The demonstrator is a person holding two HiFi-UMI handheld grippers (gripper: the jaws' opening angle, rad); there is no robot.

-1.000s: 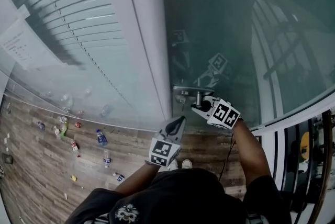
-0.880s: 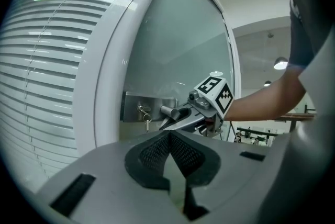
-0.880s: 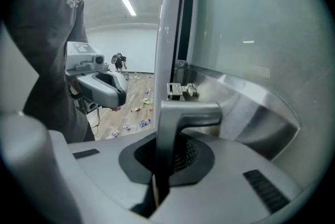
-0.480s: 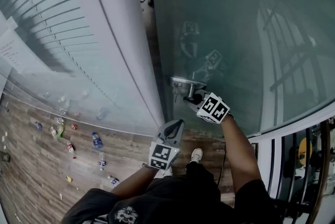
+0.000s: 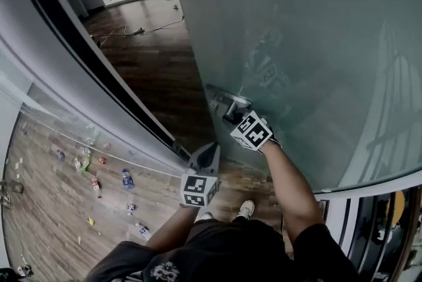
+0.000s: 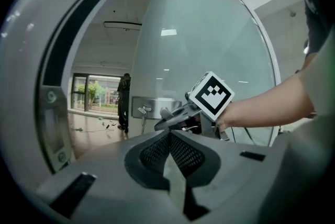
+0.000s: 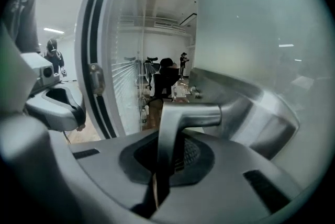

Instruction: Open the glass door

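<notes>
**Head view.** The glass door [image 5: 297, 43] stands partly open. A gap shows between its edge and the door frame [image 5: 99, 89], and the wooden floor [image 5: 151, 70] of the room beyond is visible through it. The right gripper [image 5: 233, 116] is at the metal handle [image 5: 227, 101] near the door's edge. The left gripper [image 5: 211, 150] hangs lower, apart from the door and in front of the gap. Bottles [image 5: 127, 177] lie behind the glass wall at lower left.

**Left gripper view.** The jaws of the left gripper [image 6: 170, 150] are together with nothing between them. Ahead, the right gripper's marker cube [image 6: 211, 94] sits beside the handle.

**Right gripper view.** The jaws of the right gripper [image 7: 161, 163] are clamped on the lever of the handle [image 7: 193, 113], which runs up from between them and bends toward the door's metal plate.

**Step in hand.** Judged from the gap, the opening swing is under way and not complete.

**Next move.** Keep the clamp on the lever and carry the door further round its hinge, following the arc so the lever does not slip from the jaws. Keep the left gripper clear of the door edge.

**Writing.** No brand or text can be read. The marker cubes carry only black-and-white square patterns, and the bottle labels are too small to read.
</notes>
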